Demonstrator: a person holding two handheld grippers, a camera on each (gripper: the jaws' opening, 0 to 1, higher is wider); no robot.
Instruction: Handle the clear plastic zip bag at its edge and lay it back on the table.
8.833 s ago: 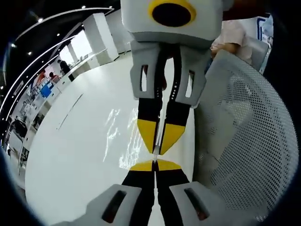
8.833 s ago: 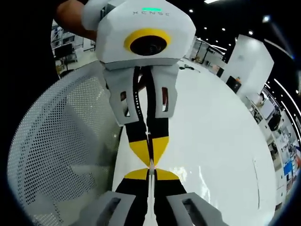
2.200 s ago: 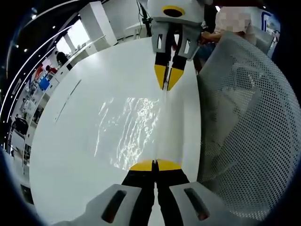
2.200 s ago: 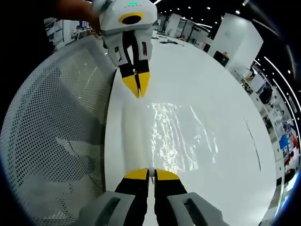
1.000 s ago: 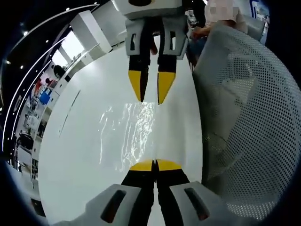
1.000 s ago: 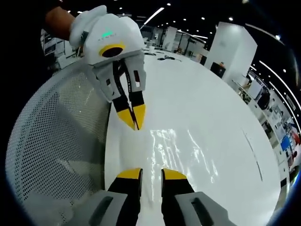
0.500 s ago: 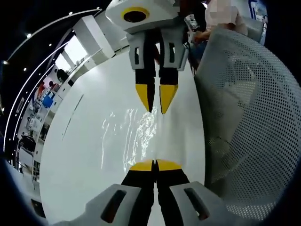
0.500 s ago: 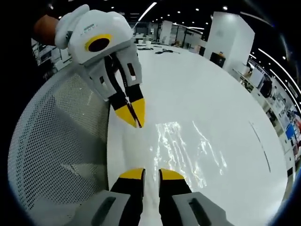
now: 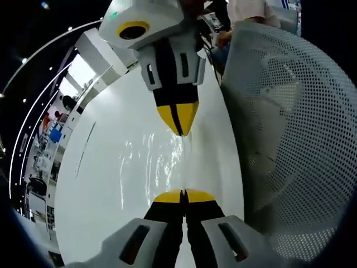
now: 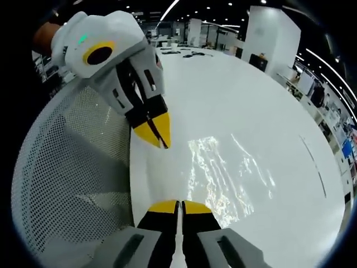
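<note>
Table (image 9: 95,184): white, glossy, wide hall behind; one mesh chair back (image 9: 290,128) beside its edge.
Bag (image 9: 150,167): one clear zip bag, flat on table, glinting; lies between the two grippers.
Left gripper (image 9: 183,195): jaws clenched together at bag's near edge; whether film is pinched, cannot tell.
Right gripper (image 10: 179,206): jaws pressed together at bag's edge; grasp unclear.
Left view: person in light top seated beyond chair.
Right view: hand (image 10: 47,33) behind left gripper.
Count: grippers 2, bag 1, chair 1.
</note>
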